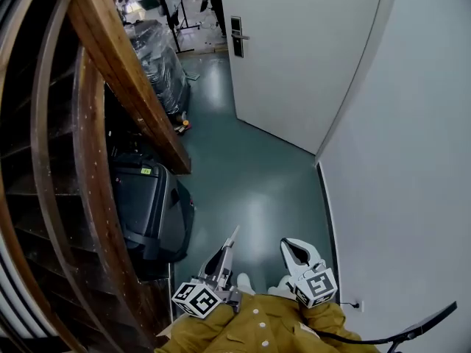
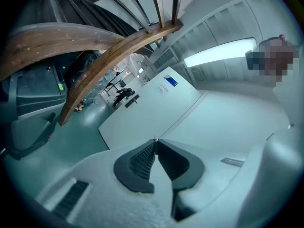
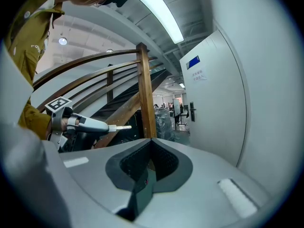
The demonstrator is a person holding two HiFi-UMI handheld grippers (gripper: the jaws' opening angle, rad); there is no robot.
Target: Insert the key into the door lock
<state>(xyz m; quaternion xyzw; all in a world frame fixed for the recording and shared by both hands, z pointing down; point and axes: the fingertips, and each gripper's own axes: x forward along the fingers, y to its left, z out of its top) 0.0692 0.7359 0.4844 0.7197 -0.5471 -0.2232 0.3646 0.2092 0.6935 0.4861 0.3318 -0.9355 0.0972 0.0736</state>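
Observation:
The white door [image 1: 294,57] stands open at the far end of the passage, its dark lock plate and handle [image 1: 237,37] on the left edge. My left gripper [image 1: 229,244] is low in the head view, far from the door, shut on a small silver key [image 1: 235,232] that sticks out of its tips. The right gripper view shows that key [image 3: 120,127] in profile, pointing toward the lock plate [image 3: 192,112]. My right gripper [image 1: 286,244] sits beside the left one, shut with nothing in it. The left gripper view has the door [image 2: 142,115] ahead of the closed tips [image 2: 154,140].
A curved wooden stair rail [image 1: 125,72] runs along the left. A black case [image 1: 151,208] stands under it, and plastic-wrapped items [image 1: 158,65] lie further on. A white wall [image 1: 412,160] bounds the right side of the green floor [image 1: 250,175].

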